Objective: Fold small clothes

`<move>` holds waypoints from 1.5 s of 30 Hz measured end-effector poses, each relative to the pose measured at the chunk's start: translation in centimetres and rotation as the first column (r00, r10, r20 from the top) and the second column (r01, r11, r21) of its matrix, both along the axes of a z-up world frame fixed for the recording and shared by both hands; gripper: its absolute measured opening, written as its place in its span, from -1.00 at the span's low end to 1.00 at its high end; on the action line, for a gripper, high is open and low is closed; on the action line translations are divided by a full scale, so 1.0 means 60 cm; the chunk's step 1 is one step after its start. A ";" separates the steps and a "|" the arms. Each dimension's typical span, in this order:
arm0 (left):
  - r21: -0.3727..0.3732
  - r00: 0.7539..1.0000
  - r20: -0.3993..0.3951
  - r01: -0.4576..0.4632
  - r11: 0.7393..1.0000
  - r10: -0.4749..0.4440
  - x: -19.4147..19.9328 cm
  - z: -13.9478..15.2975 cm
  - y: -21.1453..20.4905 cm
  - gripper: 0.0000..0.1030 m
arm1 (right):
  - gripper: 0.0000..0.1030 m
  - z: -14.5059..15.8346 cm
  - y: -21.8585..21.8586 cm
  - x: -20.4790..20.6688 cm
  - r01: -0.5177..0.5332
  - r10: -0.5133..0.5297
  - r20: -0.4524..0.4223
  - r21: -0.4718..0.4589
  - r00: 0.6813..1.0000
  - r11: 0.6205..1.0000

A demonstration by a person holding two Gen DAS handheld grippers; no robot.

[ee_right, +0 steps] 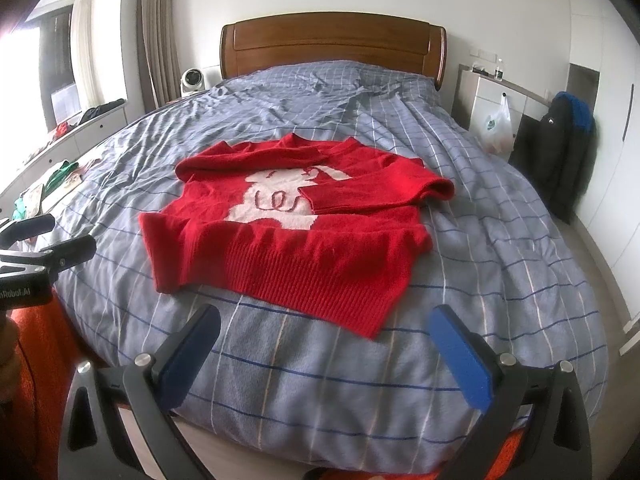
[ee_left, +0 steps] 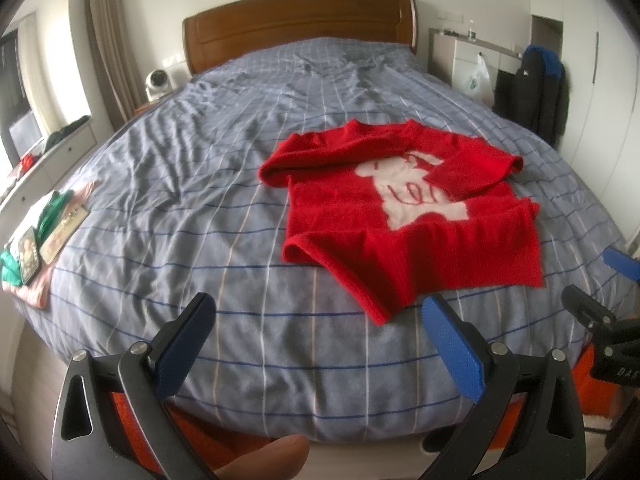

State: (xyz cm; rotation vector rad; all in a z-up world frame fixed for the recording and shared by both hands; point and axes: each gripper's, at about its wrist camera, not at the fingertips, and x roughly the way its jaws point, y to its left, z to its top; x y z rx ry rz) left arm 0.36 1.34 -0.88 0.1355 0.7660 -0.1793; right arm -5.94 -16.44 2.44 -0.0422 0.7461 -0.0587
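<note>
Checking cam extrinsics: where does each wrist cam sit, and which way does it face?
Left wrist: at the bed's foot, facing the headboard; red sweater ahead-right; left gripper open, a fingertip below, right gripper at the right edge.
Right wrist: same end, further right; sweater ahead-left; right gripper open, left gripper at the left edge.
Shared: sweater, checked bedcover, headboard.
</note>
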 end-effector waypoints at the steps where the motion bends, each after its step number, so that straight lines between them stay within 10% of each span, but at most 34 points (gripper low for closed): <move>1: 0.000 1.000 0.000 0.000 1.000 0.000 0.000 0.000 0.000 0.99 | 0.99 0.001 0.000 -0.001 -0.001 0.001 0.001 -0.002 1.000 1.000; 45: -0.022 0.996 -0.080 -0.048 0.999 0.046 0.016 -0.042 0.050 0.99 | 0.99 -0.001 -0.007 0.001 0.005 -0.005 -0.004 -0.009 1.000 1.000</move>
